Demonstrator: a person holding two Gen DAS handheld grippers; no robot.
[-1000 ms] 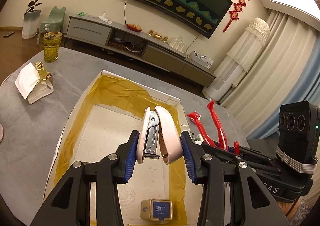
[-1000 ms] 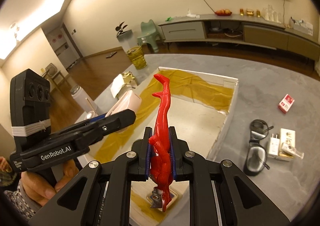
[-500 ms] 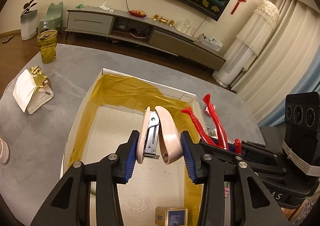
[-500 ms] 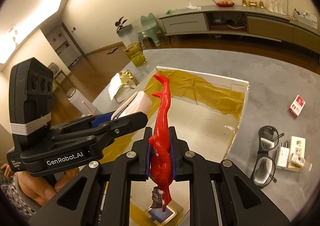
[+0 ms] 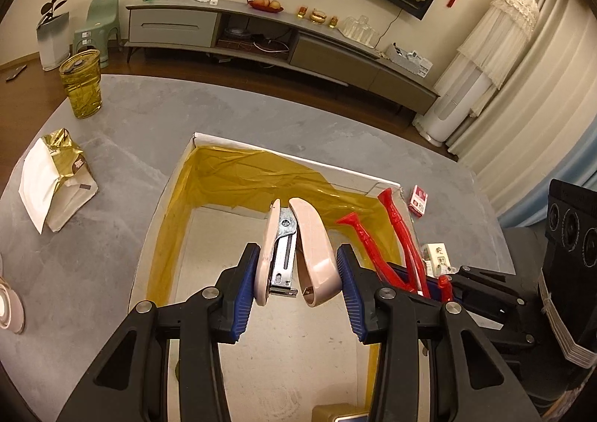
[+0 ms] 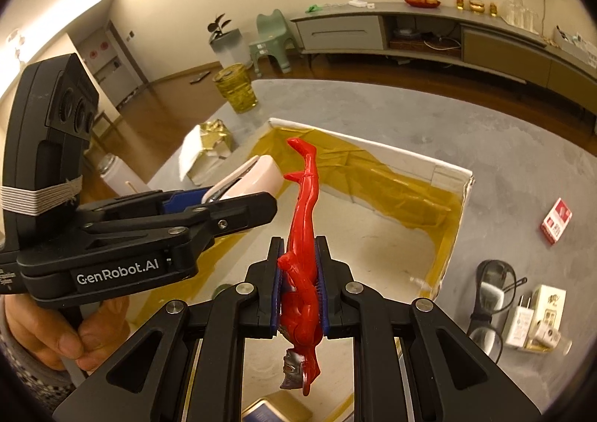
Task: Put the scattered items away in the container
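My left gripper (image 5: 298,280) is shut on a pale pink stapler (image 5: 313,254), held above the open white cardboard box (image 5: 164,198) lined with yellow film. In the right wrist view my right gripper (image 6: 300,287) is shut on a red toy figure (image 6: 304,220), head down and legs forward, also over the box (image 6: 453,213). The same figure (image 5: 403,235) shows at the right of the left wrist view. The left gripper with the stapler (image 6: 257,175) sits just left of the figure. A small gold and blue tin (image 6: 272,410) lies on the box floor below.
On the grey table right of the box lie a red card pack (image 6: 556,222), black glasses (image 6: 492,302) and a charger with small boxes (image 6: 537,317). To the left are a gold-white bag (image 5: 52,179) and a yellow glass (image 5: 82,84). A hand (image 6: 56,332) grips the left tool.
Both grippers, still holding the stapler and the figure, have moved forward over the box. The tin on the box floor has slid toward the bottom edge of both views.
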